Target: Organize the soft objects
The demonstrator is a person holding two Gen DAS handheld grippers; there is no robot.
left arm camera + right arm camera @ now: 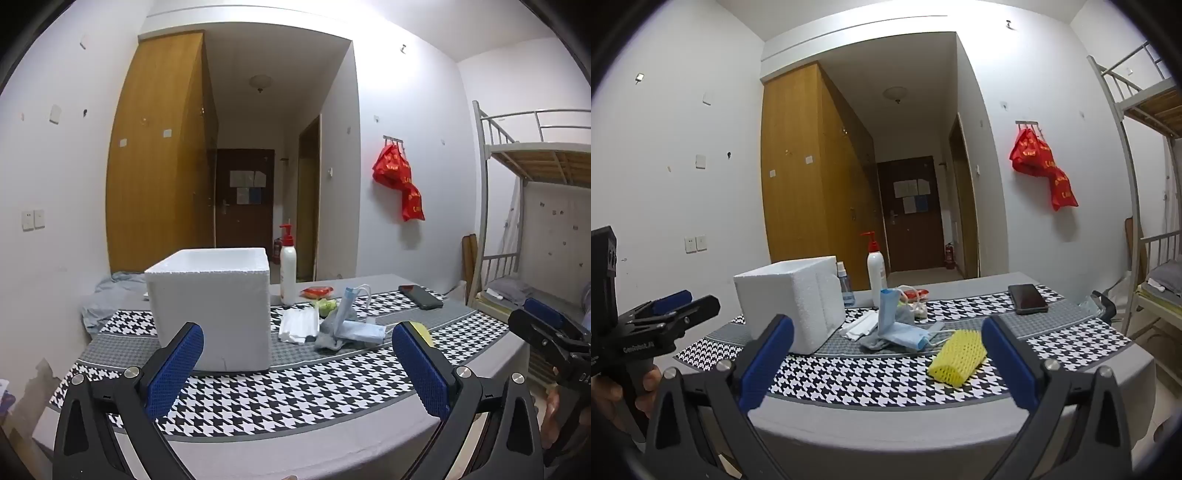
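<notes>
One legible mark, "GenRobot.AI", left tool (670,308).

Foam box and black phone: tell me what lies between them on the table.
Right wrist view: between the foam box and the black phone lie folded white tissues, a grey cloth, blue face masks and a white pump bottle.

Dormitory room — metal bunk bed (532,155), wooden wardrobe (159,155), entrance door (910,214)

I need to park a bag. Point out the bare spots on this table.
Free: the front strip of the table before the foam box and left of the yellow net; also between net and phone. Crowded: the masks and bottle beside the box.
</notes>
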